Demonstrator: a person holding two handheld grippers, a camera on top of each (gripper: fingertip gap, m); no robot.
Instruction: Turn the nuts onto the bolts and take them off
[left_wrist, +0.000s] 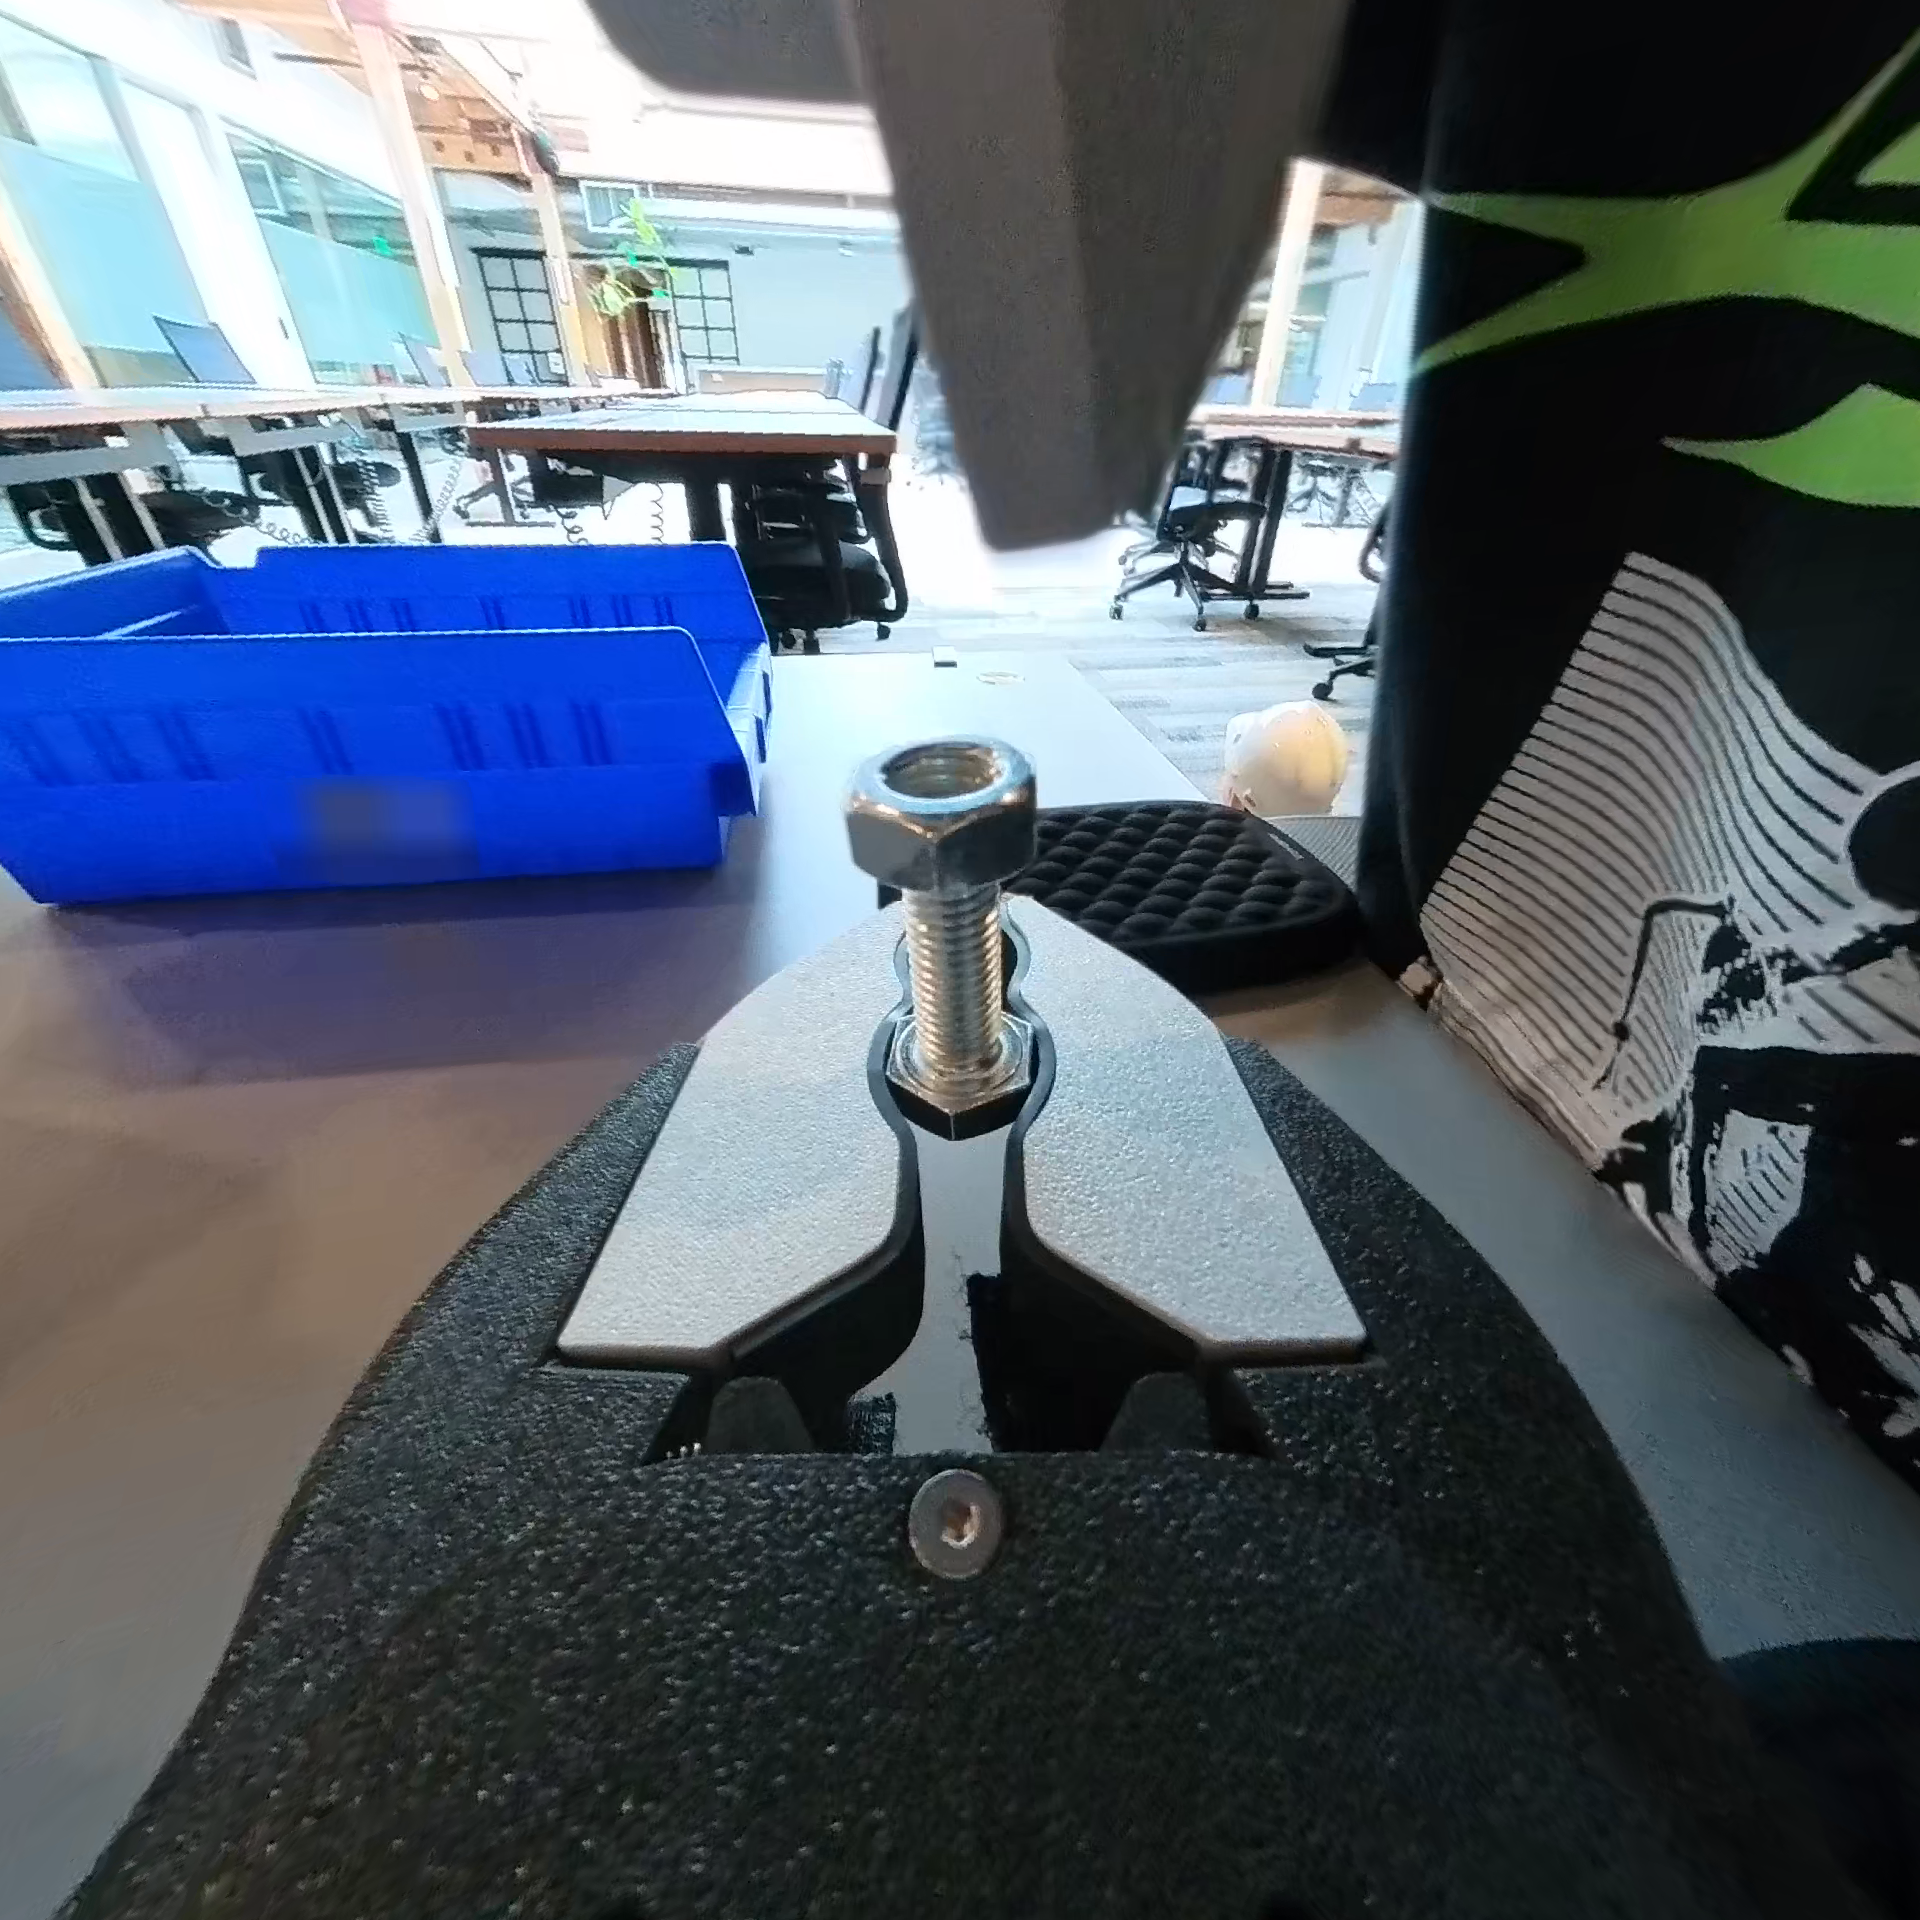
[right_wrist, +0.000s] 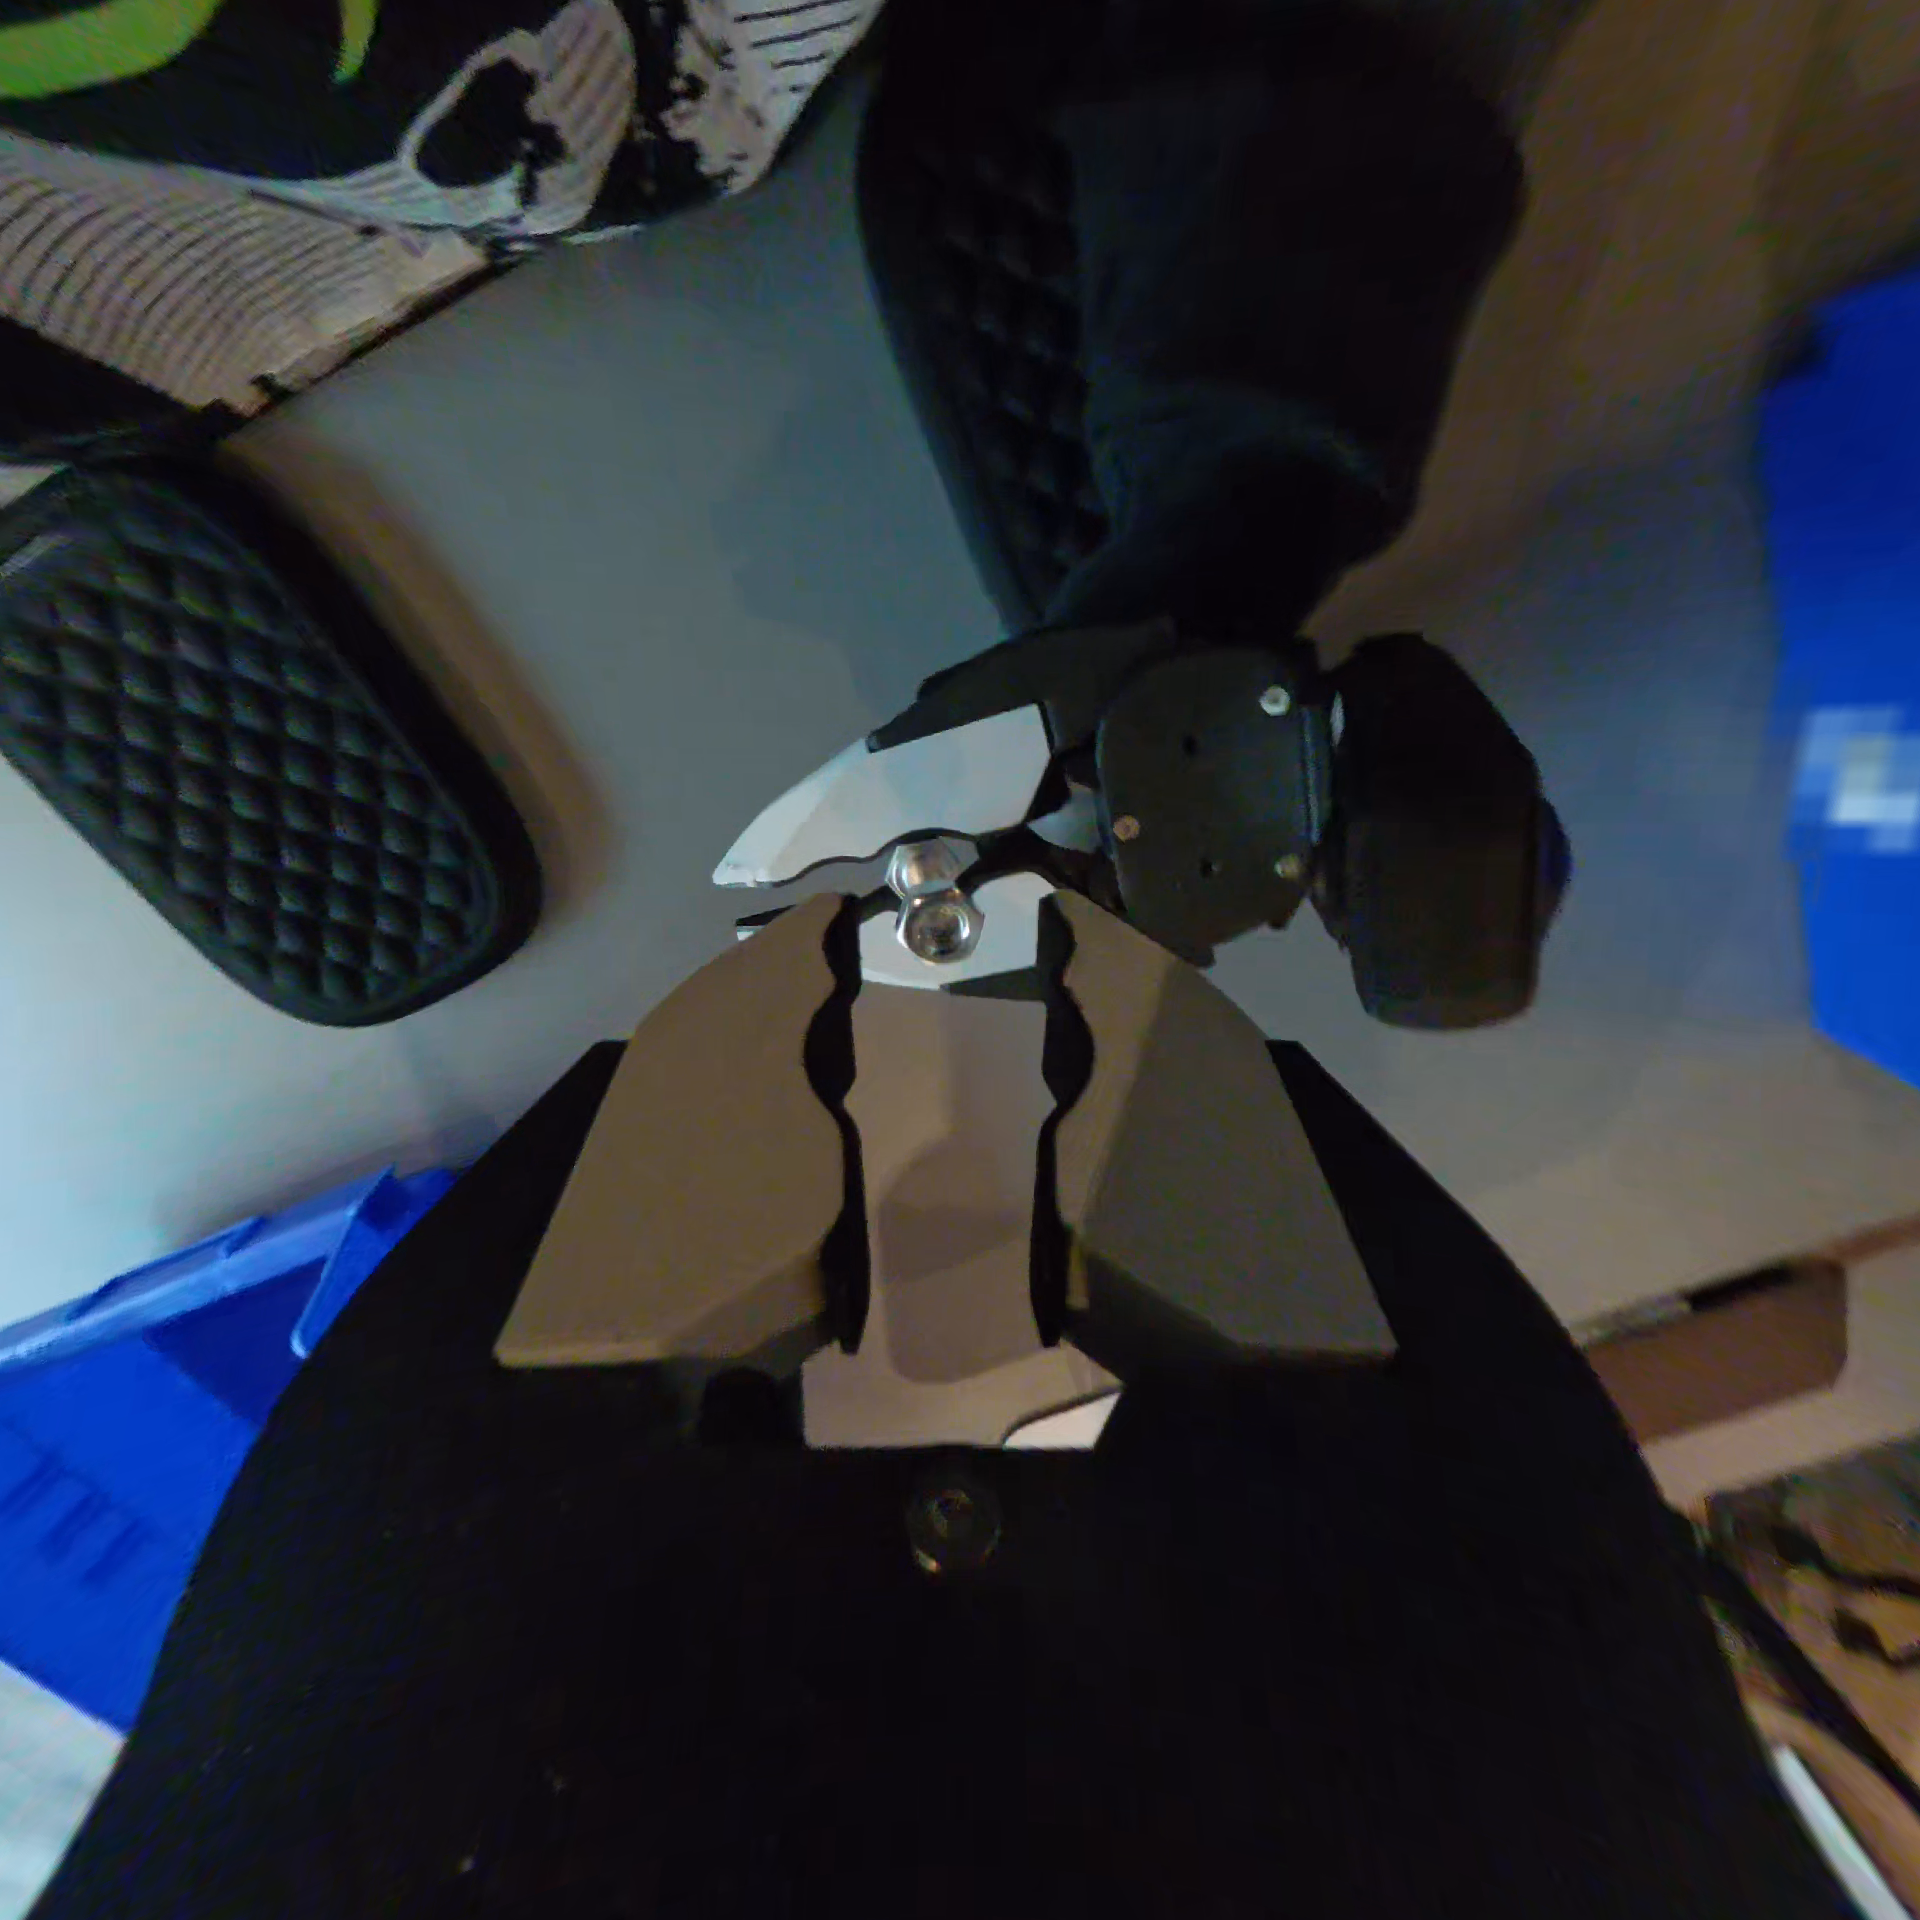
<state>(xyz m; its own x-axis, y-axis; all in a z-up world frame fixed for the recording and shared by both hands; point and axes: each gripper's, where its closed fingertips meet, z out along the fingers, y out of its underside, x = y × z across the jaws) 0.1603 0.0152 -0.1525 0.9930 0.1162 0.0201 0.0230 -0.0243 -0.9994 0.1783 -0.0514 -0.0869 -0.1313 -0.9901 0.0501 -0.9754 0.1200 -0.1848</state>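
Note:
My left gripper is shut on the head end of a steel bolt, whose threaded shaft stands upright between the grey fingers. A hex nut sits on the bolt's top end. My right gripper is open, pointing straight down over the bolt, with the nut showing end-on just beyond the gap between its fingertips, apart from them. A blurred grey finger of the right gripper hangs above the nut in the left wrist view. The left gripper's light fingers show in the right wrist view.
Two blue bins stand on the grey table to the left. Black quilted pads lie near the table edge. A person's dark printed shirt is close on the right. A cardboard box is off to one side.

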